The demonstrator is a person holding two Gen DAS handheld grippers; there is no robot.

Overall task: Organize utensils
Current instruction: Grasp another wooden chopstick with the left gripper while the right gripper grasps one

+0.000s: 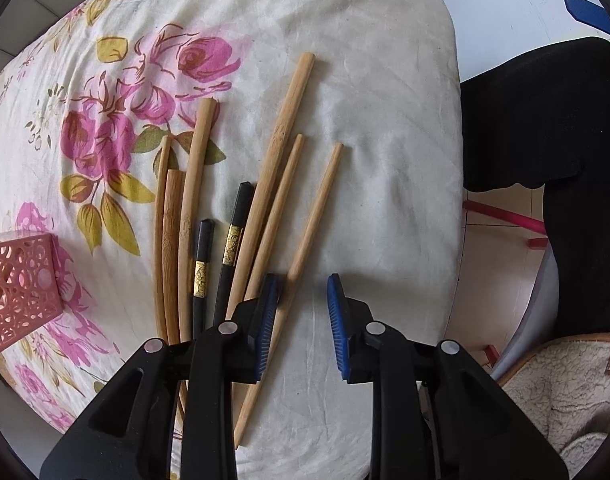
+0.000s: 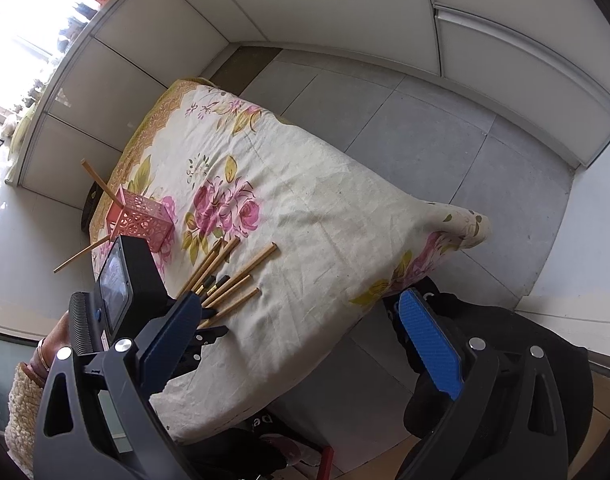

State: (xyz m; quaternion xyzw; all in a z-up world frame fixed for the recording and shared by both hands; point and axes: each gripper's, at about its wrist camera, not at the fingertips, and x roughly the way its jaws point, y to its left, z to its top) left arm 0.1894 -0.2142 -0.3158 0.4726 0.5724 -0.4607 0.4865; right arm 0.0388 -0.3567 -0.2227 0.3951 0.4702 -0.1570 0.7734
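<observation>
Left gripper [image 1: 301,312] released above the chopsticks [image 1: 281,184], which fan toward twelve o'clock on the cloth [image 1: 385,140], likely choosing one. Pink holder [image 1: 17,288] at nine o'clock. Right gripper [image 2: 301,340] released, idle.

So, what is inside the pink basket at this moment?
In the right wrist view, two bamboo chopsticks stand tilted in the pink perforated basket, their tops leaning out over its rim. Its walls hide the bottom, so anything lying there cannot be seen.
</observation>
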